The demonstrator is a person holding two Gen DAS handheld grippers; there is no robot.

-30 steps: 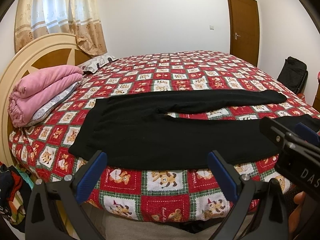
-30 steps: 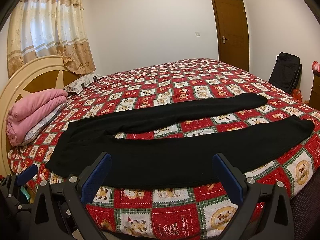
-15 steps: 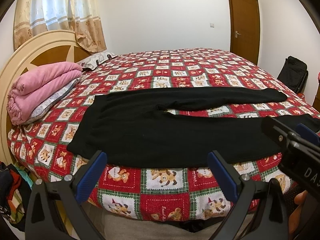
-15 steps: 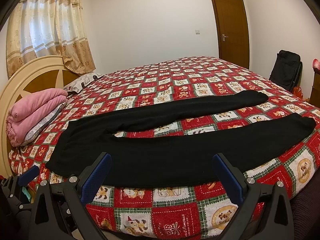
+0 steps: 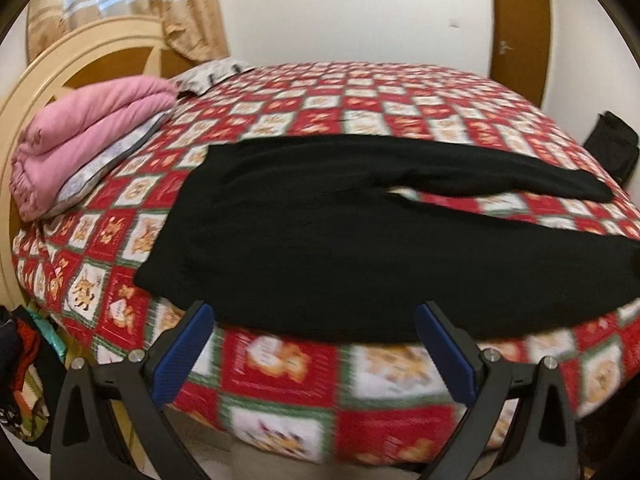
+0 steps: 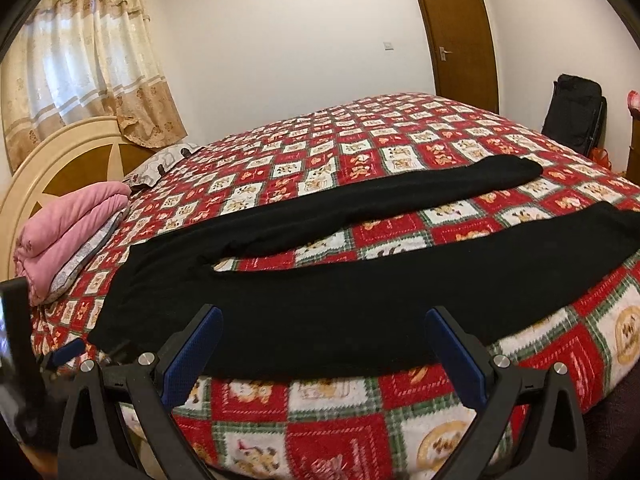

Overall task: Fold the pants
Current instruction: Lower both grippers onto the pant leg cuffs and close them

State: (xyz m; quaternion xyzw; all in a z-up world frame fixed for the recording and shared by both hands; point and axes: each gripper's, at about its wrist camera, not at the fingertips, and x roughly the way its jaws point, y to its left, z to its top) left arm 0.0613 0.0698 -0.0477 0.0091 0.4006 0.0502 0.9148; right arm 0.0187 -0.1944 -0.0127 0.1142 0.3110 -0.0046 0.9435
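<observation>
Across the bed point(image 6: 400, 128) with its bear-patterned red quilt, we see black pants point(image 6: 320, 296) lying flat along the near edge, waistband toward the headboard point(image 6: 60, 160), legs running away from it. Both left tongs point(image 5: 312, 344) and right tongs point(image 6: 324, 348) gape wide, empty, just short of the pants.

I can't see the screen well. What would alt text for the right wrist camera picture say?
Black pants lie spread flat, legs apart, on a bed with a red teddy-bear quilt. The right gripper is open and empty at the bed's near edge. A folded pink blanket sits by the headboard, and a brown door is closed.
</observation>
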